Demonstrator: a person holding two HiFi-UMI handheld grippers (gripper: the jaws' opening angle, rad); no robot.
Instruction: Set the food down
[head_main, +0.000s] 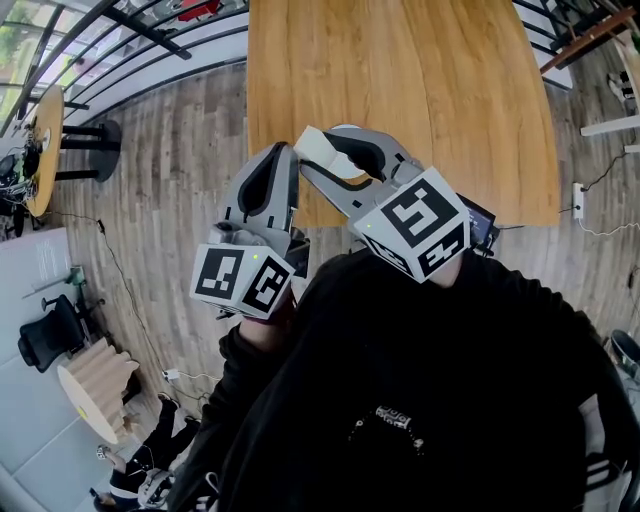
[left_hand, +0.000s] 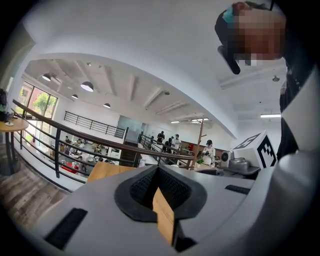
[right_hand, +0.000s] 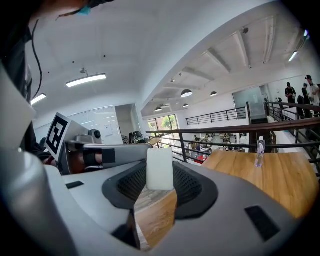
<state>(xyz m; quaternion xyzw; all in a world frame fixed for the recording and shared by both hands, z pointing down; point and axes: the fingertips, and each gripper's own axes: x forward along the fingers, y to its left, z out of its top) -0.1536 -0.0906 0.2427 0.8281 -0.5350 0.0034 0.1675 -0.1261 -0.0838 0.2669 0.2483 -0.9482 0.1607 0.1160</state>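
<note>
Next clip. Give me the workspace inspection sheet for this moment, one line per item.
Surface: wooden table, bare wood where it shows.
Job's things: white food block, in the right gripper's jaws, not yet set down.
Clutter: one bottle standing on the table.
Grippers: right gripper shut on the white food block; left gripper shut, nothing between its jaws.
Cables: power strip with its white cable on the floor at right.
Surroundings: railing, round side table, black chair; people beyond the railing.
</note>
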